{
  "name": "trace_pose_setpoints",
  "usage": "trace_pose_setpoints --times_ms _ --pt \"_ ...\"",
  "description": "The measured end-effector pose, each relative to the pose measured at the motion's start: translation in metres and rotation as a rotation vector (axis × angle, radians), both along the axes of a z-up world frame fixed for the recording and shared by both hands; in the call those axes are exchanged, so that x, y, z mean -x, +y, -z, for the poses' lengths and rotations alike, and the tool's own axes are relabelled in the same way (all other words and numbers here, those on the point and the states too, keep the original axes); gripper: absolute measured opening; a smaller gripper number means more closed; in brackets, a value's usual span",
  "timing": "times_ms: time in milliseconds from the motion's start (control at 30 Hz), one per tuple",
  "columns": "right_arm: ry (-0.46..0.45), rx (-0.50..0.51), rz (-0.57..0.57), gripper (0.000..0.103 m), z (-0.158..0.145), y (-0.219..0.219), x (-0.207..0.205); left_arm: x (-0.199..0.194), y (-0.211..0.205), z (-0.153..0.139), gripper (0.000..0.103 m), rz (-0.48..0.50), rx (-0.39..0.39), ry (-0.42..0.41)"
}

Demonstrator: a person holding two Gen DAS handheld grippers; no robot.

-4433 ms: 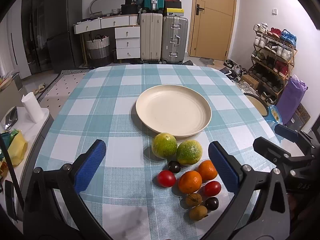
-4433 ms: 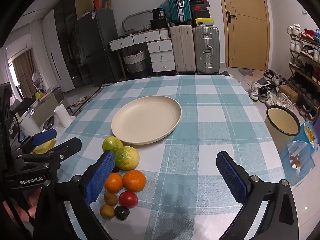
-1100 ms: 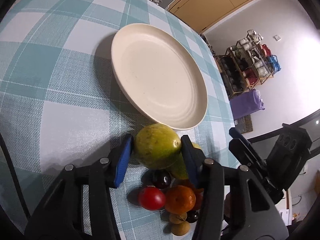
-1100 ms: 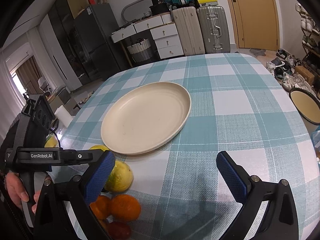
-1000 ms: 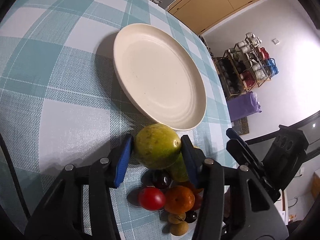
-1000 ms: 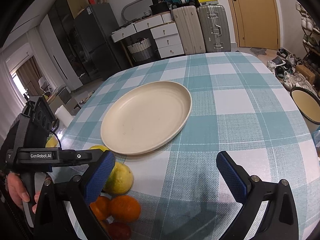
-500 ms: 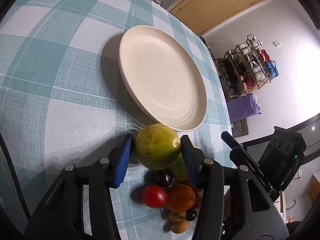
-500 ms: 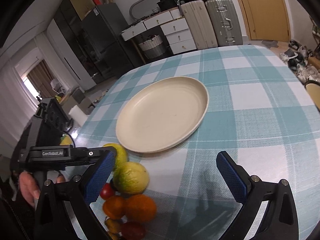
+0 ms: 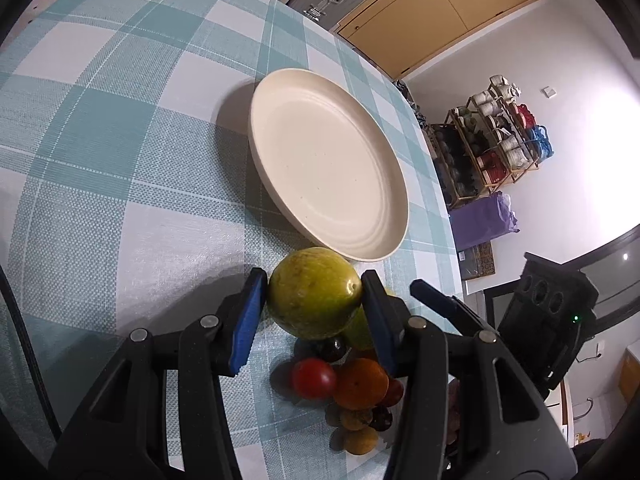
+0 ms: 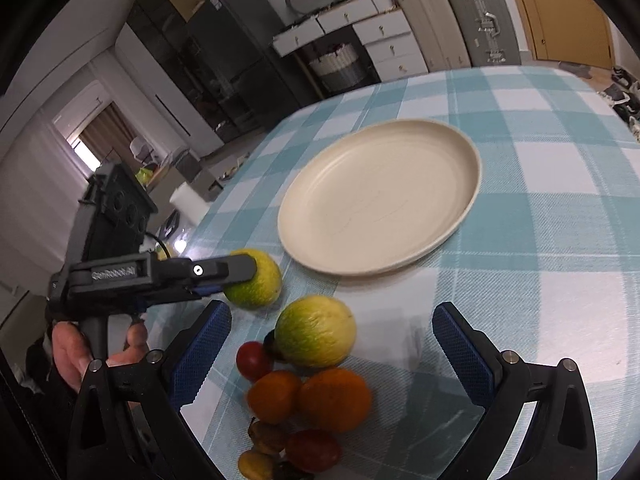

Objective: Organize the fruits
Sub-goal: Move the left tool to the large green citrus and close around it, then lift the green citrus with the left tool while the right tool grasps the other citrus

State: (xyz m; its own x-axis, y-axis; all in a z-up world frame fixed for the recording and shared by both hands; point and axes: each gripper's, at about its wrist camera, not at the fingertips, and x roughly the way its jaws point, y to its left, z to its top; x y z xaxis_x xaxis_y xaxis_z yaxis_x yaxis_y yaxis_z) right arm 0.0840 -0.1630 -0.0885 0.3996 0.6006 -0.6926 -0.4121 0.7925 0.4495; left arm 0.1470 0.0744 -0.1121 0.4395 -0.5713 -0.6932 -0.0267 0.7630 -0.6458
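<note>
My left gripper (image 9: 314,294) is shut on a large green-yellow fruit (image 9: 314,292), held just above the cloth near the rim of the cream plate (image 9: 328,168). The right wrist view shows the same gripped fruit (image 10: 256,278) at the left gripper (image 10: 240,276), beside the plate (image 10: 380,196). My right gripper (image 10: 332,344) stands open around a second green-yellow fruit (image 10: 316,330), pads apart from it. Below it lie two oranges (image 10: 334,398), red tomatoes (image 10: 252,360), dark and brown small fruits. The pile (image 9: 360,382) also lies under the left gripper.
A teal checked cloth (image 10: 540,240) covers the table. A person's hand (image 10: 76,360) grips the left tool's handle. Suitcases (image 10: 480,20), drawers and a dark fridge stand behind the table; a shoe rack (image 9: 504,136) and purple bag stand at its far side.
The left gripper has lifted the green-yellow fruit slightly off the cloth, away from the pile. The right gripper has tilted down and moved over the pile, now framing the second green-yellow fruit.
</note>
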Motion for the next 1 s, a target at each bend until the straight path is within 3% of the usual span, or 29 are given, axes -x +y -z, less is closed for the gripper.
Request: trace_pose_setpoints --times_ms 300,467,567,667,733,1000 --pt "0.049 0.04 -0.016 0.103 0.011 0.017 0.0 0.019 0.016 0.009 0.046 -0.006 -0.023 -0.012" --pt "0.066 0.044 -0.02 0.098 0.015 0.025 -0.003 0.022 0.02 0.011 0.046 -0.003 -0.026 -0.014" --pt "0.095 0.032 -0.021 0.078 0.019 0.026 -0.005 0.025 0.021 0.01 0.046 0.001 -0.026 -0.015" --pt "0.126 0.038 -0.012 0.07 0.024 0.026 -0.008 0.026 0.024 0.009 0.046 -0.001 -0.026 -0.02" --pt "0.128 0.025 -0.008 0.053 0.025 0.024 -0.009 0.028 0.024 0.007 0.046 -0.002 -0.026 -0.024" --pt "0.117 -0.005 0.007 0.052 0.022 0.016 -0.006 0.031 0.026 -0.004 0.046 -0.002 -0.034 -0.048"
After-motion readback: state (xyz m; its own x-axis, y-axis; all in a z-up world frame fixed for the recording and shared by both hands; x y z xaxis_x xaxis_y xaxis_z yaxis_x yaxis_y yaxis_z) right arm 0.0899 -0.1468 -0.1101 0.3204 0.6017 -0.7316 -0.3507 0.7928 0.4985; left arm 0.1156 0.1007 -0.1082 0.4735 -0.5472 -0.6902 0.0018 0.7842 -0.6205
